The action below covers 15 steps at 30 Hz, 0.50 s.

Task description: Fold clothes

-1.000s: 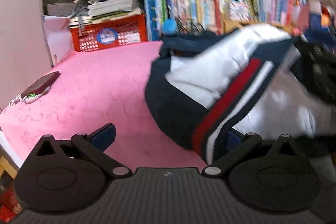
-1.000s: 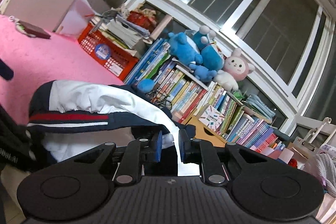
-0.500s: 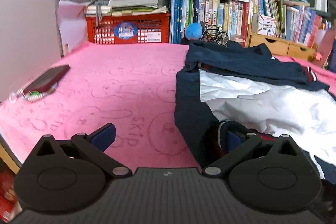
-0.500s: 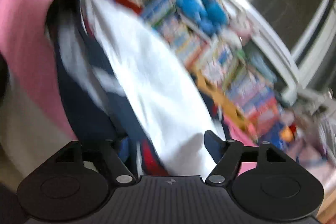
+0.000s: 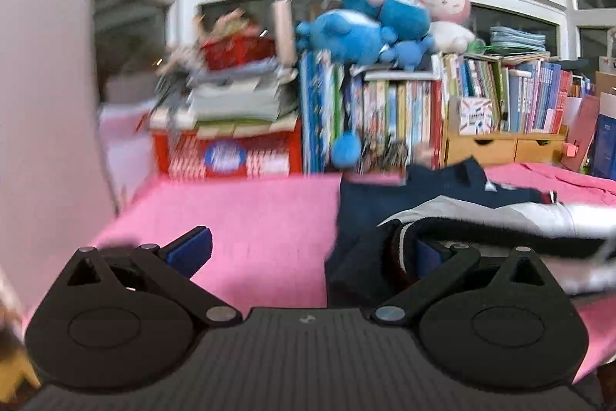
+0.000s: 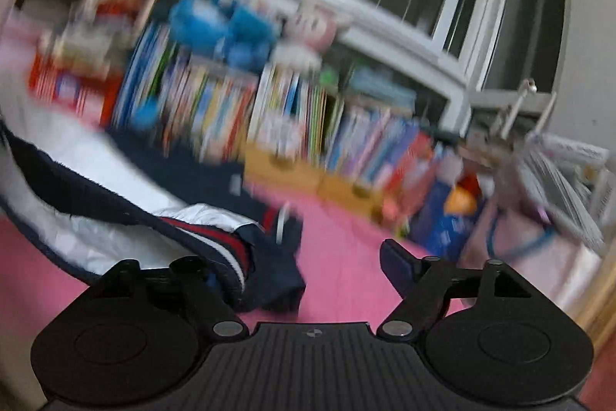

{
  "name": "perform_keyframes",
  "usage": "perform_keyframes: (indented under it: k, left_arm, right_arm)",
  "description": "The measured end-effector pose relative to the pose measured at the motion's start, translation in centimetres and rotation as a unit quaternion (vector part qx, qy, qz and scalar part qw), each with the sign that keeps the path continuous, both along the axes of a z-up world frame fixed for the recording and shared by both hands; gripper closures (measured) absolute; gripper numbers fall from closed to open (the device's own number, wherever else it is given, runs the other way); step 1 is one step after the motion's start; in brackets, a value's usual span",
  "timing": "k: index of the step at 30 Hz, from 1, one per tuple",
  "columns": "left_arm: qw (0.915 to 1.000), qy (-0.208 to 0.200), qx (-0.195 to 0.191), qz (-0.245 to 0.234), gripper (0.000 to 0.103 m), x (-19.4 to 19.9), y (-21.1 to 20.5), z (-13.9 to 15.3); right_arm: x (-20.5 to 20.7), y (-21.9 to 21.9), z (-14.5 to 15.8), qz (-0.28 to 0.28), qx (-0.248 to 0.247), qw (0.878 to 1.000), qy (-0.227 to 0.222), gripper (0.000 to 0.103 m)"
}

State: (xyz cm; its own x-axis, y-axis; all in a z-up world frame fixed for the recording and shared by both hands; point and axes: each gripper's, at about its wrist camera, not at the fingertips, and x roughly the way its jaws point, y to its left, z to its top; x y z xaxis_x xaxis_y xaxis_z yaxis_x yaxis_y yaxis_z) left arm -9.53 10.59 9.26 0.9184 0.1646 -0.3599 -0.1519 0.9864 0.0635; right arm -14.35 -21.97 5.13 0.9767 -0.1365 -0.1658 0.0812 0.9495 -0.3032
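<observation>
Jacket [image 5: 454, 214]: a navy and white garment with red and white striped trim is lying crumpled on the pink surface [image 5: 261, 214], toward its right half in the left wrist view.
Left tongs [image 5: 308, 247]: the jaws are standing wide apart, gripping nothing; the right finger is resting against the jacket's dark ribbed hem, the left finger is hanging over bare pink.
Right tongs [image 6: 304, 266]: the jaws are standing wide apart as well; the striped hem of the jacket [image 6: 215, 241] is lying across the left finger, and the right finger is sitting clear of the cloth over the pink surface [image 6: 346, 237].
Backdrop: books [image 5: 392, 118], a red crate [image 5: 227, 153] and blue plush toys [image 5: 358, 29] are lining the far edge beneath the windows, much of it blurred.
</observation>
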Motion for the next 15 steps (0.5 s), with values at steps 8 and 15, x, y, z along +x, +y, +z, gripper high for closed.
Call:
perform_keyframes:
  k: [8,15]
  left_arm:
    - [0.9975,0.055,0.041,-0.015,0.000,15.5,-1.2,-0.9]
    - [0.9852,0.159,-0.049,-0.043,0.000,24.8,1.2,-6.3]
  right_arm:
    - [19.0,-2.4,3.0,0.013,0.050,0.996,0.070,0.027]
    - [28.7,-4.6,-1.3,0.060,0.172,0.964,0.192,0.021]
